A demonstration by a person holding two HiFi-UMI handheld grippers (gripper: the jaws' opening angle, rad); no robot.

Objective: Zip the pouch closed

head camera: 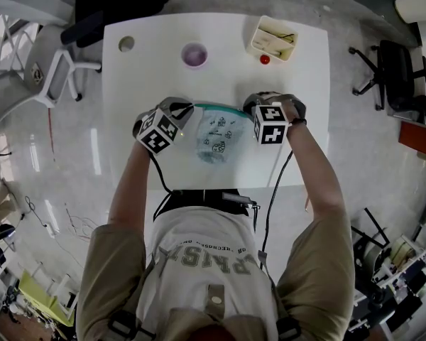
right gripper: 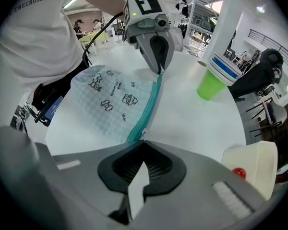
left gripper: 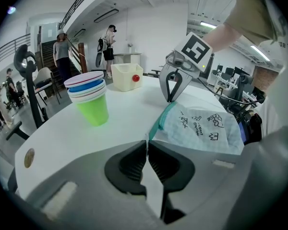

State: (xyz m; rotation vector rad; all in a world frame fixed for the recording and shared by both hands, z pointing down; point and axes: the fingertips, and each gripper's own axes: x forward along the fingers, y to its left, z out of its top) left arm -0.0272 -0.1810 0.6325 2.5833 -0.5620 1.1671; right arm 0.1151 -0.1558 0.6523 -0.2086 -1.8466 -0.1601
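So, the pouch (head camera: pixel 219 139) is laid flat on the white table (head camera: pixel 142 84), close to the 6 o'clock edge, with its teal zip (right gripper: pixel 148 104) run along the 12 o'clock side. The left gripper (left gripper: pixel 146 145) is clamped shut on the zip's 9 o'clock end, with a thin bit of pouch edge pinched between the pads. The right gripper (right gripper: pixel 143 150) is squeezed tight on the little metal pull (right gripper: pixel 143 134) at the 3 o'clock end. Room-wise, a strip of bare table is left outside each gripper before the side edges. A cup stack (head camera: pixel 194 54) at 12 o'clock and a bin (head camera: pixel 273 38) at 1 o'clock, with a red ball (head camera: pixel 265 60) just beside it, are seen well apart from the zip.
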